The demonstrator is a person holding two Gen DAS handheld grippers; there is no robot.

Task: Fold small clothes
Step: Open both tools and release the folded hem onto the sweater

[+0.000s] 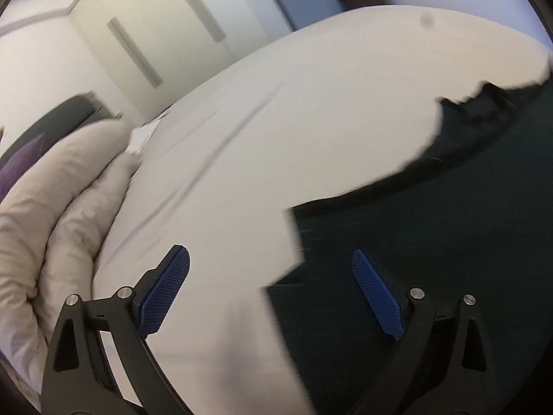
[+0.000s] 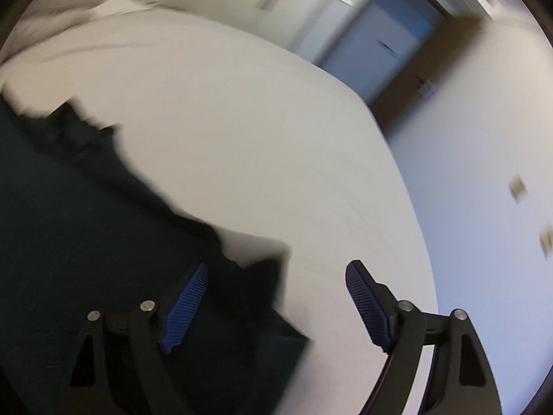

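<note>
Dark green-black fabric garment (image 1: 449,224) seen spread on white bed sheet (image 1: 224,173): 3 o'clock in left view, 9 o'clock in right view (image 2: 69,224). No completed fold is discernible; folding judged mostly left. Left gripper (image 1: 273,290) held wide apart, nothing gripped. Right gripper (image 2: 276,304) likewise spread, empty. Rumpled beige duvet (image 1: 62,214) at 9 o'clock, clear of garment. Frames blurred.

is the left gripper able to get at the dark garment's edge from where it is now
Probably yes. The left gripper is open right over the dark garment edge on the white bed sheet, and nothing lies between them. The folded duvet sits off to the side.
</note>
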